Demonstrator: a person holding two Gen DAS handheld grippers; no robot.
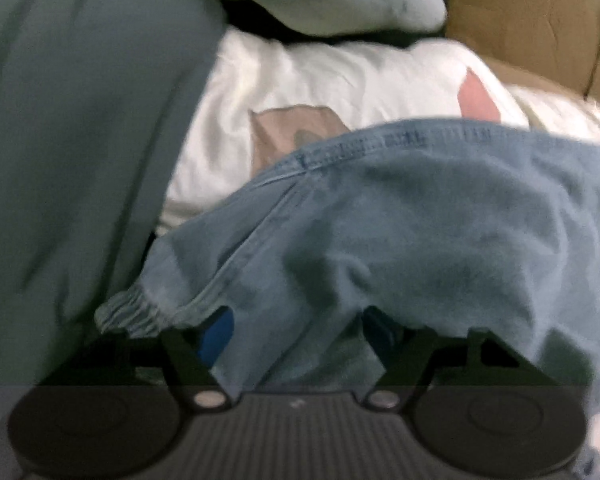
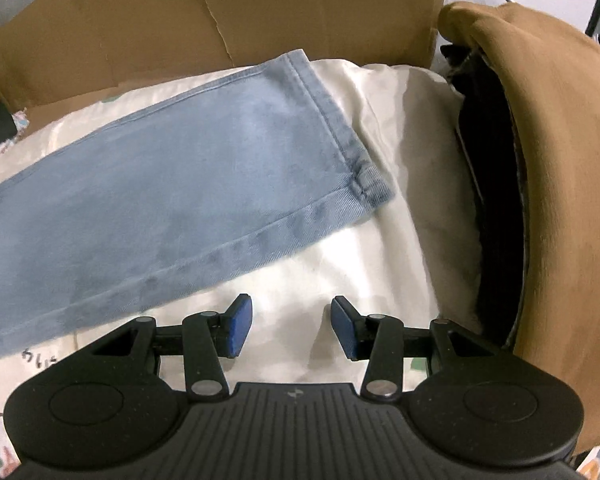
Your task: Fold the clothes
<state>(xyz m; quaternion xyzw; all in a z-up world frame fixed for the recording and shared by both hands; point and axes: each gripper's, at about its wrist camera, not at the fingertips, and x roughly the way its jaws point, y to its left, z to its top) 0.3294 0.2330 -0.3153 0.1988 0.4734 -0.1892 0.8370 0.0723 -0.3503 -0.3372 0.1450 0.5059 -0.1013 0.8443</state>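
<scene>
The jeans (image 2: 172,184) lay across a white sheet (image 2: 340,264), the leg hem toward a cardboard box (image 2: 260,12), the waist end bunched over the left gripper (image 1: 296,332). Its jaws stood wide with denim draped loosely between them, seemingly not pinched. The right gripper (image 2: 292,328) hovered beside the leg, jaws apart and empty. A clean fold probably needed both ends gripped at the seams, near a brown garment (image 2: 560,160).

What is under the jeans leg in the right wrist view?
The jeans leg lies on a cream-white sheet, bare around the hem and below the open right gripper. What the denim itself covers cannot be seen.
</scene>
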